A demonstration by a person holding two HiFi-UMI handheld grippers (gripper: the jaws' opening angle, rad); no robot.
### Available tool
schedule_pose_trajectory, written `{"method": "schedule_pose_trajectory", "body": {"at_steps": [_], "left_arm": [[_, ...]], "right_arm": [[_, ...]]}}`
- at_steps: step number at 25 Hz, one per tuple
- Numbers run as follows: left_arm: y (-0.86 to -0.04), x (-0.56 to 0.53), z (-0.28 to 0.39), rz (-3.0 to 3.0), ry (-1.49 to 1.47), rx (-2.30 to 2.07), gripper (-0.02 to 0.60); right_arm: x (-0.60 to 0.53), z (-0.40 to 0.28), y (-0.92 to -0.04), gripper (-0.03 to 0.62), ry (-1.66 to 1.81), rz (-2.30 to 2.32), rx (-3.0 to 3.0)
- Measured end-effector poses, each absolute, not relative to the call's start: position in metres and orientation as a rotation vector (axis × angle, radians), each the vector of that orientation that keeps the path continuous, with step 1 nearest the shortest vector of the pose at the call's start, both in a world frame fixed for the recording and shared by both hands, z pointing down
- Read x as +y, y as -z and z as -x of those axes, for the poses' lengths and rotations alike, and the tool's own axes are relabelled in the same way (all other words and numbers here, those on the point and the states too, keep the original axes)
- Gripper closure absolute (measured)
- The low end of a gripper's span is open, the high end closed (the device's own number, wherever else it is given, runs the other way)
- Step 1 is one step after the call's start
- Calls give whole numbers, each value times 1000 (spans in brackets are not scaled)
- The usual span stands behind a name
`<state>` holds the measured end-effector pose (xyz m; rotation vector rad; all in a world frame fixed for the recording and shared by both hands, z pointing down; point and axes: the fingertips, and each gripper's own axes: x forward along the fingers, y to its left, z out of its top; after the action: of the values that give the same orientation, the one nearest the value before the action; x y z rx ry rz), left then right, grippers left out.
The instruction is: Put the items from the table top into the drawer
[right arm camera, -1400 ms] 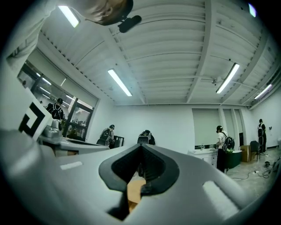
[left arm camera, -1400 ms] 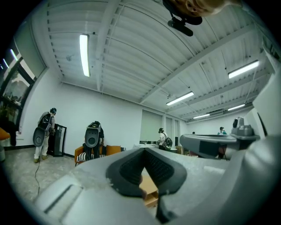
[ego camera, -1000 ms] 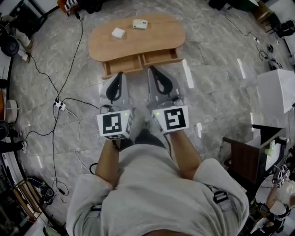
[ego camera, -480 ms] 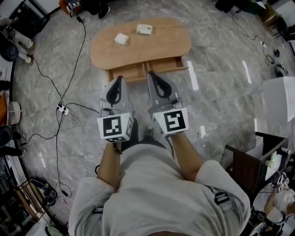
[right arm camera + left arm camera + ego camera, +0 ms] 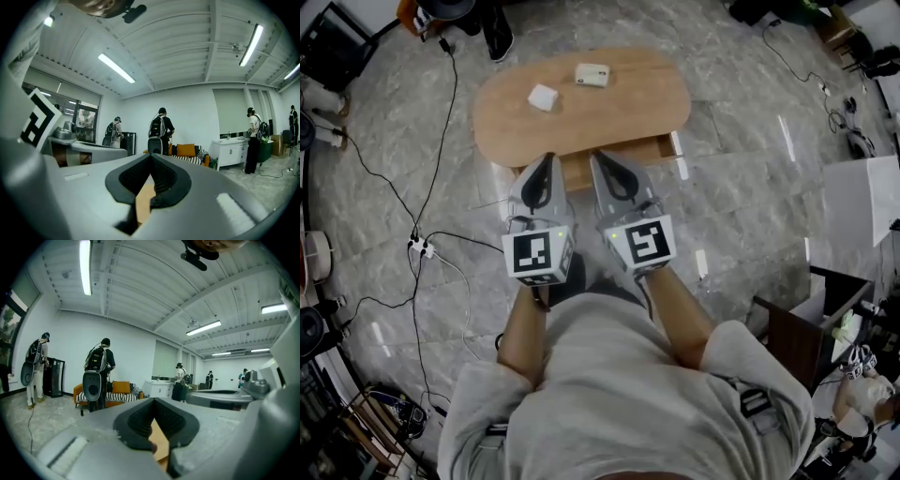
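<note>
Both tools are at the table's near edge now, left gripper (image 5: 547, 157) and right gripper (image 5: 597, 155) side by side. Each has its jaws pressed together with nothing between them, since there's nothing to carry yet. The 2 items, a white block (image 5: 542, 97) and a flat white box (image 5: 592, 75), sit apart on the wooden table (image 5: 623, 108). The drawer (image 5: 652, 148) below stands pulled out, ready, I'd say, to receive them.
</note>
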<state>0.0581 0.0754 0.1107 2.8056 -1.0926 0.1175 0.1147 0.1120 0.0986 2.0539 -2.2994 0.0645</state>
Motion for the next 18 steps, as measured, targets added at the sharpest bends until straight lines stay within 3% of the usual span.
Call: {"method": "schedule_pose_trajectory", "body": {"at_steps": [10, 18], "left_arm": [[-179, -43, -43, -2708, -246, -1060, 561], [-283, -122, -77, -2619, -443, -1072, 561]], "right_arm": [[-4, -111, -182, 586, -292, -1985, -2230], [-97, -149, -288, 586, -462, -1843, -2305]]}}
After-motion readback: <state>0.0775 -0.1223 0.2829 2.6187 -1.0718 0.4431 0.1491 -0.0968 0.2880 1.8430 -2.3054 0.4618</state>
